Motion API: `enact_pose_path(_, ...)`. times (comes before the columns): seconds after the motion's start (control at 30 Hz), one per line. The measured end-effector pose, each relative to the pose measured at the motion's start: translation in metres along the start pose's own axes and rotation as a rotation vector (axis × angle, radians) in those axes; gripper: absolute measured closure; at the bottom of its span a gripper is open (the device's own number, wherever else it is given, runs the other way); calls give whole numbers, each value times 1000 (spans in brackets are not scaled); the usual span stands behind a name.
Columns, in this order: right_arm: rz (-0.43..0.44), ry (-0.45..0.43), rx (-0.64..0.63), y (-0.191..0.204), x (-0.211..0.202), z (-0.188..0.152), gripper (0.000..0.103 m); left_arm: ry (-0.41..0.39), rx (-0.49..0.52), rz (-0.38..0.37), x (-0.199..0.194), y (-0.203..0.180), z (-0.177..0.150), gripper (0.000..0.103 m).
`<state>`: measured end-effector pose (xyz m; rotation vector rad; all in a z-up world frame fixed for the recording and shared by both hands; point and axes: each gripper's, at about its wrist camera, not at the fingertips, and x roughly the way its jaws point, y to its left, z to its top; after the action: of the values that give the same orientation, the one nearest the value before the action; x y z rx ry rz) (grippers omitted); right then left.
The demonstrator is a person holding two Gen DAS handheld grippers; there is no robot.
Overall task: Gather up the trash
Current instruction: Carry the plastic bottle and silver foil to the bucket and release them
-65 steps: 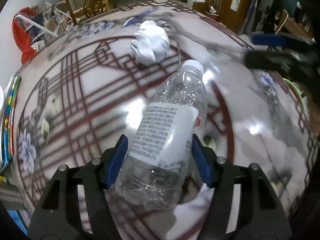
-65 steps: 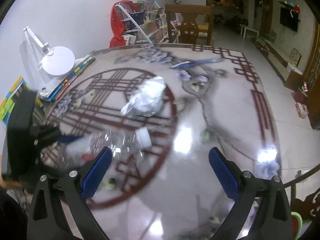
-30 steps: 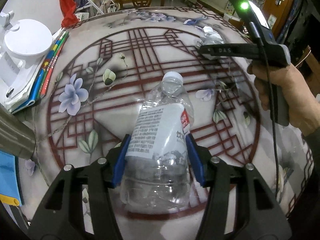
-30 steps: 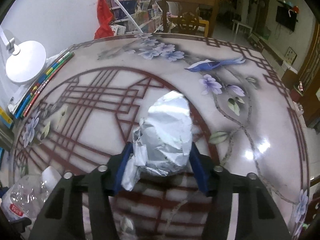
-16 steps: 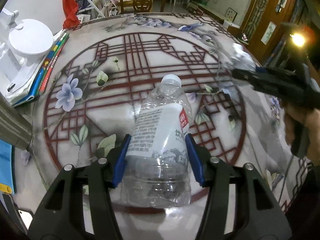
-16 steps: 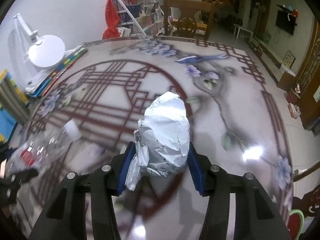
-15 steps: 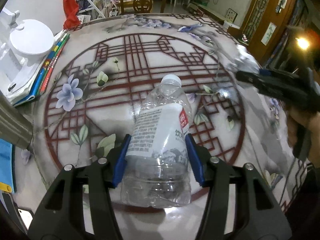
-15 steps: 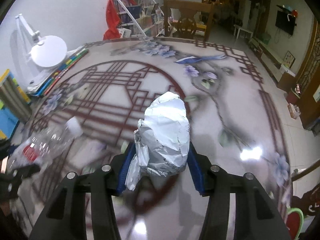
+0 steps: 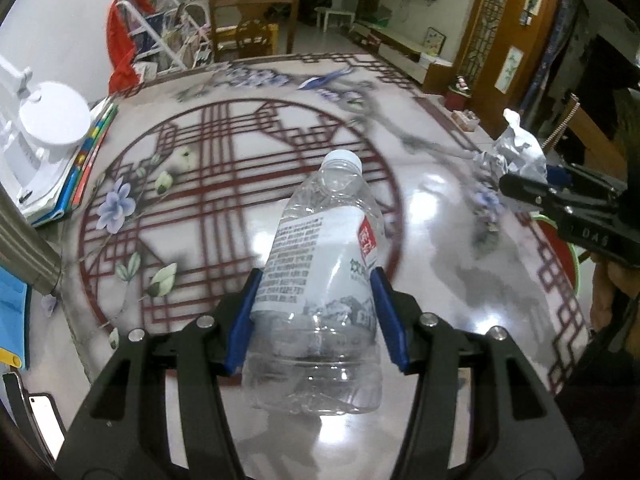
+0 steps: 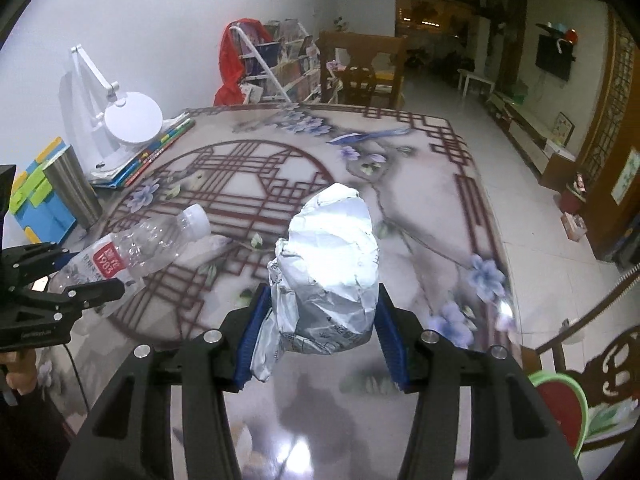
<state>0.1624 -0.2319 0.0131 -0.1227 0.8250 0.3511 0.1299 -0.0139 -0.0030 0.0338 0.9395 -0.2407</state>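
Observation:
My left gripper [image 9: 316, 316] is shut on a clear plastic bottle [image 9: 320, 276] with a white label, held above the patterned table [image 9: 224, 168]. The bottle also shows at the left in the right wrist view [image 10: 136, 248], in the left gripper [image 10: 60, 280]. My right gripper [image 10: 320, 336] is shut on a crumpled silver foil wrapper [image 10: 332, 276], held above the table [image 10: 420, 208]. The wrapper also shows at the right in the left wrist view [image 9: 518, 152], in the right gripper [image 9: 560, 196].
A white desk lamp [image 10: 128, 124] stands on books [image 10: 156, 152] at the table's left edge, with a steel cup [image 10: 74, 188] and coloured blocks [image 10: 36, 200] near it. A green-rimmed bin [image 10: 568, 408] sits below the table's right edge. A wooden chair [image 10: 360, 72] stands behind the table.
Both grippers have lifted higher and swung right with their loads. The right gripper now holds the wrapper over the table's right side, near the bin.

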Motion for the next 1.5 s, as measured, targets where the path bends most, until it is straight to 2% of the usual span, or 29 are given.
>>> enact_pose_path(0.3, -52, -36, 90, -54, -48, -36, 54, -16, 94, -69, -7, -71, 8, 51)
enact_pose_path(0.67, -162, -59, 220, -150, -97, -77, 54, -4, 191, -199, 18, -177, 31, 51)
enact_pose_path(1.17, -286, -62, 426, -269, -131, -134, 54, 22, 329, -359, 51, -324, 57, 51)
enact_pose_path(1.5, -327, -35, 514, -316, -130, -172, 54, 79, 386, -410, 79, -386, 50, 51)
